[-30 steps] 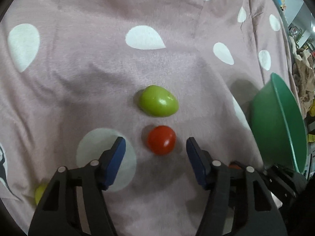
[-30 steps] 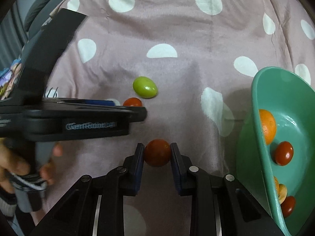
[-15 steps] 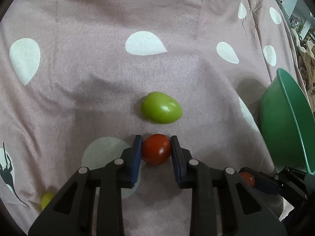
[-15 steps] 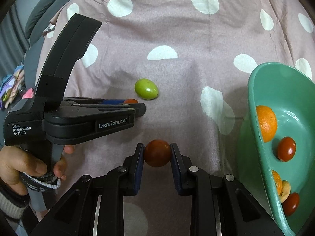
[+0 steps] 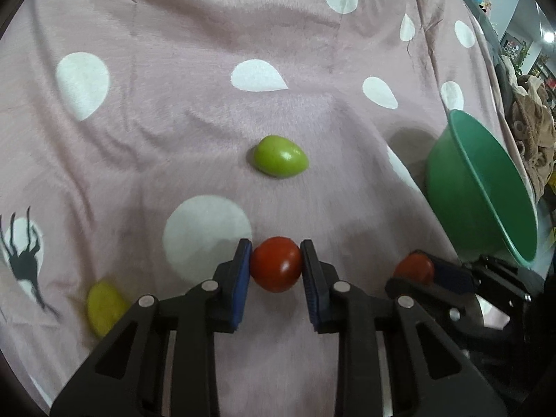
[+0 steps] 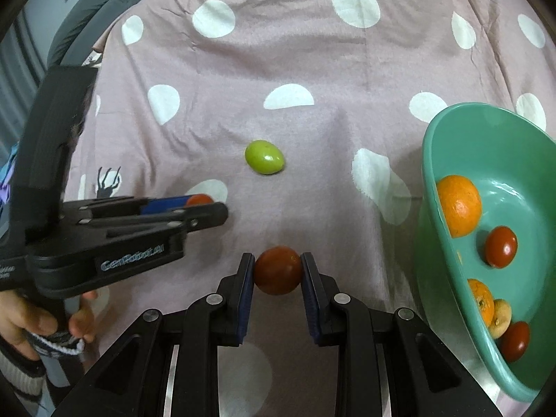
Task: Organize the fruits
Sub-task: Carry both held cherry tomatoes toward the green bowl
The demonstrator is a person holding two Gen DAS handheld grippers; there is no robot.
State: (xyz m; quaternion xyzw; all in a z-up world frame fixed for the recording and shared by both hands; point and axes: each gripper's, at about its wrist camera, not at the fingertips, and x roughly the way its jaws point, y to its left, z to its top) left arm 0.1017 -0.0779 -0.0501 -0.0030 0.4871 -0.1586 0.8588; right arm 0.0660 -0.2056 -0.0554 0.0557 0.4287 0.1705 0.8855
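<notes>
Gripping one red tomato between its blue pads, the left gripper has its jaws closed tight on the fruit, above the pink spotted cloth. Its twin, the right gripper, is clamped the same way on a second red tomato. Open cloth lies all around a green fruit farther ahead, well apart from both. A yellow fruit sits near the left edge. At the right, the tilted green bowl holds oranges and small tomatoes.
</notes>
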